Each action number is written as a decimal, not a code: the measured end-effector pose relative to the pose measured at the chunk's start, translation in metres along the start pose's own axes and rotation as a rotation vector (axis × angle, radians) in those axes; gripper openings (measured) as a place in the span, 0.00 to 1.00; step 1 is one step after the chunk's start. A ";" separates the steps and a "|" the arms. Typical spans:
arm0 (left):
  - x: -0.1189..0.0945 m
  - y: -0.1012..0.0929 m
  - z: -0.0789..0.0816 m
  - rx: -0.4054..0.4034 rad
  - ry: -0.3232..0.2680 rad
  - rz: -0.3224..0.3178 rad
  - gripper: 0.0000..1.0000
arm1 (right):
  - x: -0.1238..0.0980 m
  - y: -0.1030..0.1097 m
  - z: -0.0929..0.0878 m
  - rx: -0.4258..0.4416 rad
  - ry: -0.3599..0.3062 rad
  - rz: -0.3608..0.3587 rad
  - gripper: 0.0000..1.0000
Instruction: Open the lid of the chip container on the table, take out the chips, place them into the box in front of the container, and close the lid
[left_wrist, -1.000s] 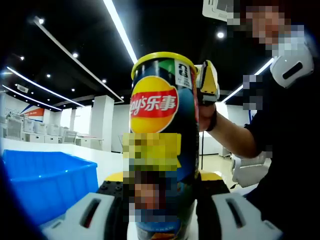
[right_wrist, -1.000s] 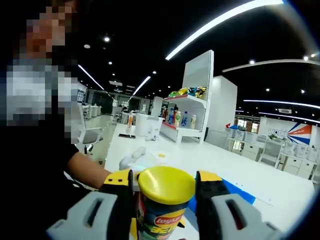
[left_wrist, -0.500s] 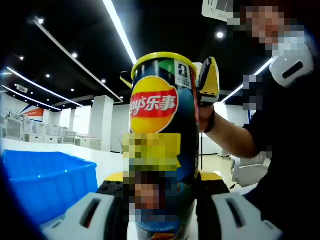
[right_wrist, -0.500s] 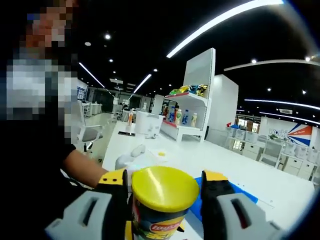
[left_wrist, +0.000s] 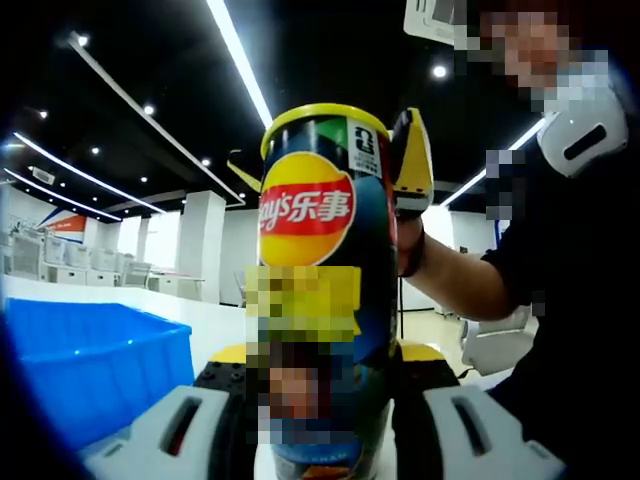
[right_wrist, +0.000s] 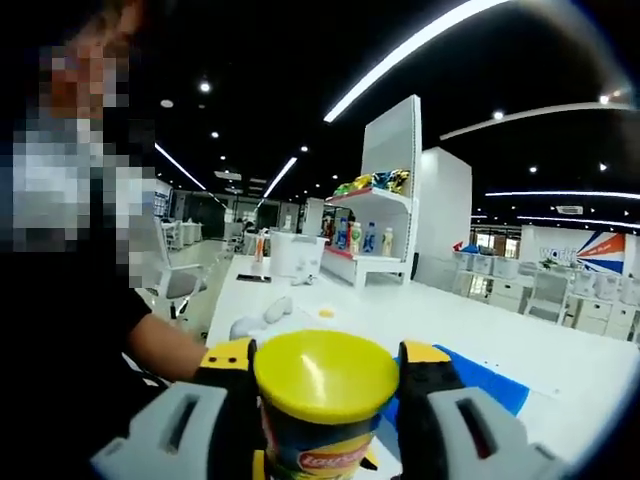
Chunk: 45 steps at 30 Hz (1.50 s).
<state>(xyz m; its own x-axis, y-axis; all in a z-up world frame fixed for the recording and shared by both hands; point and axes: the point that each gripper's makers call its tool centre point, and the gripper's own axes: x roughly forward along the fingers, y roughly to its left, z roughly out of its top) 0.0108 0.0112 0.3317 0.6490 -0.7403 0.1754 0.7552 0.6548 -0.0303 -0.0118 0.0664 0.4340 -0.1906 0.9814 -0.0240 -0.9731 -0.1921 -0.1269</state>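
The chip container (left_wrist: 320, 290), a tall printed cylinder, stands upright on the white table (right_wrist: 480, 335), clamped low on its body by the left gripper (left_wrist: 322, 400). The right gripper (right_wrist: 325, 395) straddles its glossy round yellow lid (right_wrist: 325, 372), a jaw tight at each side; whether they press it I cannot tell. Beside the container lies a blue plastic box (left_wrist: 95, 360); its inside is hidden.

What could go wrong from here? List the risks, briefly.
1. The right gripper straddles the yellow lid of the chip container; if it pulls off-centre, the lid may slip.
2. The left gripper holds the tall can low on its body, so prying at the top could tilt it.
3. The blue box sits close; a tipped can might scatter chips.
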 end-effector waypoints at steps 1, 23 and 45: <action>0.000 0.000 0.000 0.000 0.000 0.000 0.51 | 0.000 0.000 0.000 0.000 0.000 -0.001 0.52; 0.002 -0.008 -0.001 0.033 0.009 -0.022 0.50 | -0.009 0.005 0.004 0.125 -0.010 0.035 0.49; 0.003 -0.009 -0.001 0.029 0.010 -0.024 0.51 | -0.011 0.007 0.004 0.185 0.028 0.089 0.49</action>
<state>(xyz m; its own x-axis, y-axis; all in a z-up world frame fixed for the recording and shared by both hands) 0.0059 0.0033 0.3317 0.6315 -0.7574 0.1659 0.7678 0.6407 0.0029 -0.0167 0.0547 0.4373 -0.2753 0.9598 -0.0553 -0.9604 -0.2720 0.0612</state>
